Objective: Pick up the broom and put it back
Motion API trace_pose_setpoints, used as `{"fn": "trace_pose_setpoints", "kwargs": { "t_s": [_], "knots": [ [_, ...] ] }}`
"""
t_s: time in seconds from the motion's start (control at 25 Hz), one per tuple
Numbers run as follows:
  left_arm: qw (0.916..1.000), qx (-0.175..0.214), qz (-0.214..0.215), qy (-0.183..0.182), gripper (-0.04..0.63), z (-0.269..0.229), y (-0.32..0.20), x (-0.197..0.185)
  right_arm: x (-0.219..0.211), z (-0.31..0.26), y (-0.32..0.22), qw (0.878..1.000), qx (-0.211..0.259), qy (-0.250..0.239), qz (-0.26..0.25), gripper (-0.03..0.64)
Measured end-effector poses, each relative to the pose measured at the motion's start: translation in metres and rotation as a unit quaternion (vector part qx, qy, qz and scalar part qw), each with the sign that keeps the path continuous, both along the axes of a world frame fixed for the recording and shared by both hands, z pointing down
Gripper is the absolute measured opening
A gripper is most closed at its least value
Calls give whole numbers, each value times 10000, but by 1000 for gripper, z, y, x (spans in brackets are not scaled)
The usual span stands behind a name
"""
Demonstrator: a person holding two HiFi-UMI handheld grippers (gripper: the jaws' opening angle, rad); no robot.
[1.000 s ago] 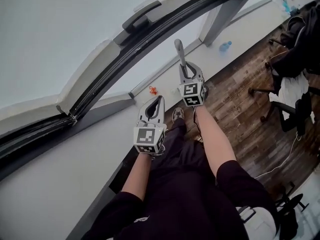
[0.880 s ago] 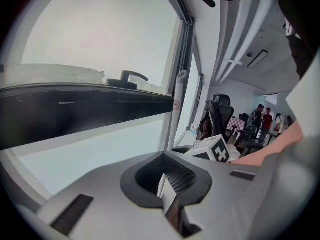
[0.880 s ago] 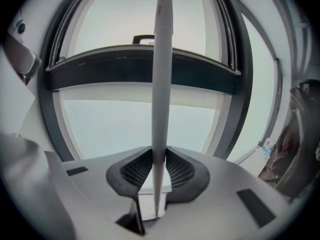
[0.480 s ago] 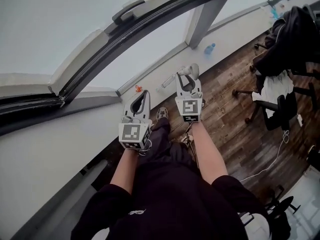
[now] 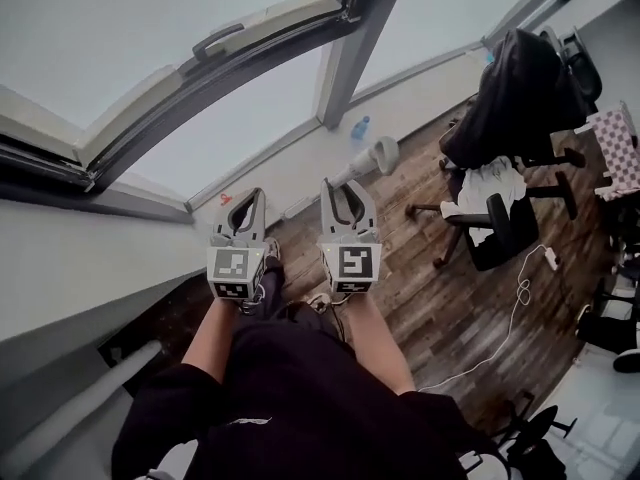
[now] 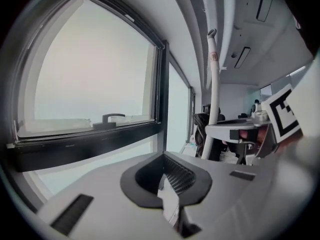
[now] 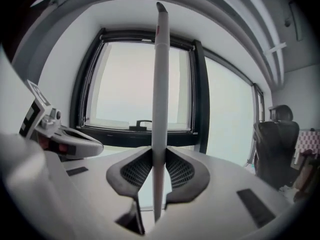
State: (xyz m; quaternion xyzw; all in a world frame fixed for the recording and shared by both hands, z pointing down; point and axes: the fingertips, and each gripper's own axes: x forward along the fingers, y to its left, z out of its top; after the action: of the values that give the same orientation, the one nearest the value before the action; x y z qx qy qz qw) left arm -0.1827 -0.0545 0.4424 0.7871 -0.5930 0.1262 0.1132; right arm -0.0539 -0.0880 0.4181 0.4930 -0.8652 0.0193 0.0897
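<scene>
Nearest us, we note the left gripper point(image 5: 247, 206) point(image 6: 165, 174) clenched with nothing between its jaws. Just to its right, the right gripper point(image 5: 338, 190) point(image 7: 160, 165) is clamped on the broom point(image 7: 160, 74). The broom's pale handle stands upright between the pads and rises well above them. Farther off we see the wooden floor point(image 5: 470, 298), the window point(image 5: 150, 28), and at far right a chair point(image 5: 505, 238) draped with dark clothing.

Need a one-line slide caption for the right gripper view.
The right tongs clamp the white broom handle, held upright in front of a large window.
</scene>
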Motion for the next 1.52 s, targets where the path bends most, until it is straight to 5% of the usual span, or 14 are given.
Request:
{"fn": "trace_pose_setpoints", "kwargs": {
  "t_s": [0.32, 0.8, 1.08, 1.52],
  "knots": [
    [9946, 487, 693, 599, 0, -42, 39, 95, 54, -34, 84, 9995, 195, -130, 225, 98],
    [9826, 609, 1751, 112, 0, -58, 69, 198, 141, -51, 129, 9945, 397, -150, 954, 95],
    [9808, 776, 1738, 420, 0, -67, 68, 205, 158, -60, 129, 9907, 591, -192, 1209, 95],
    [9798, 900, 1732, 427, 0, -75, 65, 198, 150, -66, 116, 9910, 591, -328, 1154, 94]
  ]
}}
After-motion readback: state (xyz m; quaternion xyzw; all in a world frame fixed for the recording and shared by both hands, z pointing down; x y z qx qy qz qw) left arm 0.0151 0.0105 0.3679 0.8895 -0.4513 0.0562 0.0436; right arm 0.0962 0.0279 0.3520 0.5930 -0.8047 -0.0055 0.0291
